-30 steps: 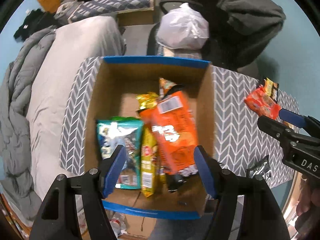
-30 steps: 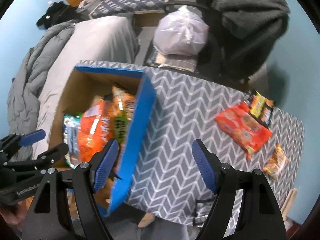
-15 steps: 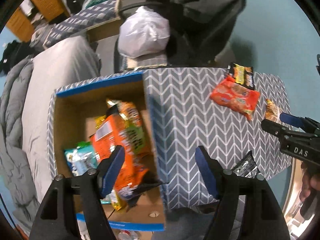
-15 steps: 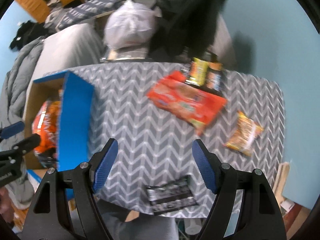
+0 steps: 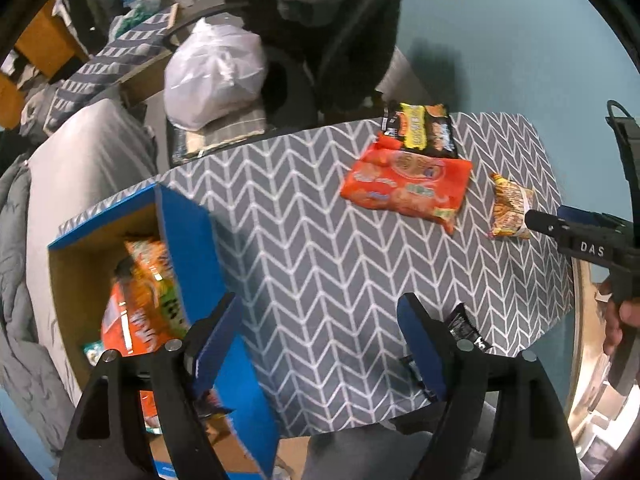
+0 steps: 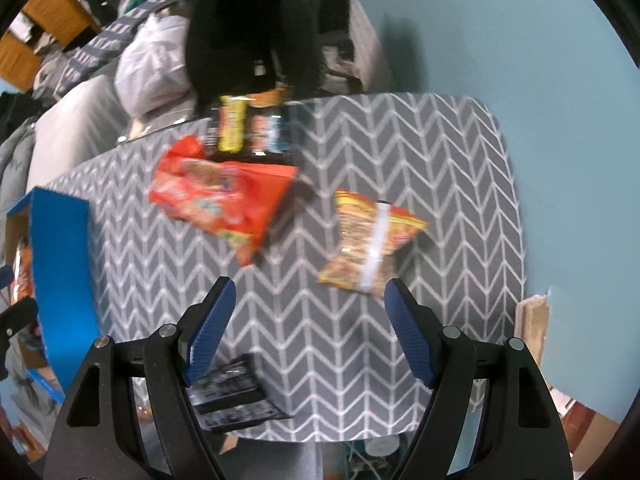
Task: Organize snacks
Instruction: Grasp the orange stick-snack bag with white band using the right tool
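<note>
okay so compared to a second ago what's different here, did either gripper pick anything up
Neither did. Both grippers swung away from the box toward the loose snacks: the left gripper now hangs over the table beside the box, and the right gripper has come close to the small yellow packet. Both stayed open and empty. The red packet, black packet and box lie as before.

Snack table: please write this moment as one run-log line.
left gripper: open, empty | right gripper: open, empty | table: four packets | box: holds snacks

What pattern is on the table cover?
White chevrons on grey, covering the table; clearest in the right wrist view.
</note>
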